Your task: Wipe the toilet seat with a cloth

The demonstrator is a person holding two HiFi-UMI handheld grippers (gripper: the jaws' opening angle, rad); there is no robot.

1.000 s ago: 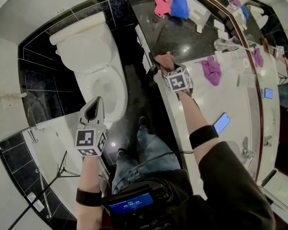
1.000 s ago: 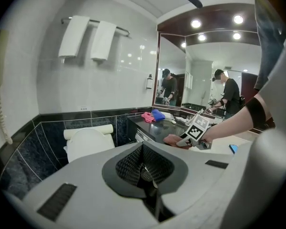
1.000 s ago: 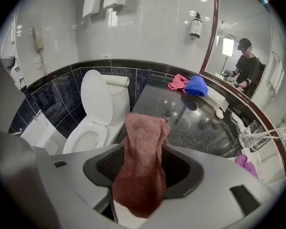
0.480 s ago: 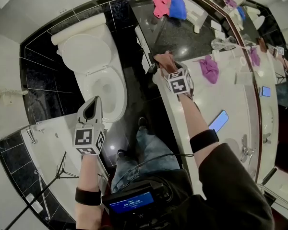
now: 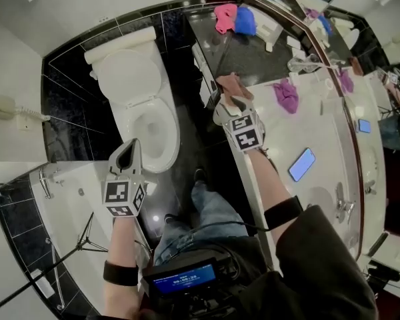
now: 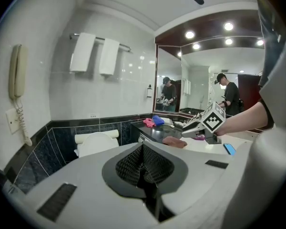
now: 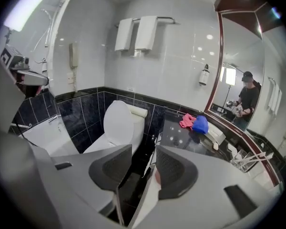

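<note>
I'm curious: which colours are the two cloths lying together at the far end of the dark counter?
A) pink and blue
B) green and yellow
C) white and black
A: a pink cloth and a blue cloth lie side by side on the dark counter.

Left tongs (image 6: 144, 165) together, empty; white toilet (image 6: 96, 146) beyond.

We are holding both bare forearms out, the left forearm (image 5: 123, 245) at seven o'clock in the head view and the right forearm (image 5: 270, 179) at four. Our left grey two-jaw gripper (image 5: 132, 144) is pointing toward twelve o'clock, with its black pads pressed together on nothing. Our right grey gripper (image 5: 225, 105) is aiming toward eleven o'clock. Its jaws have just been closing but are standing apart, with a sliver of pinkish-brown cloth (image 7: 156, 175) showing between them.
</note>
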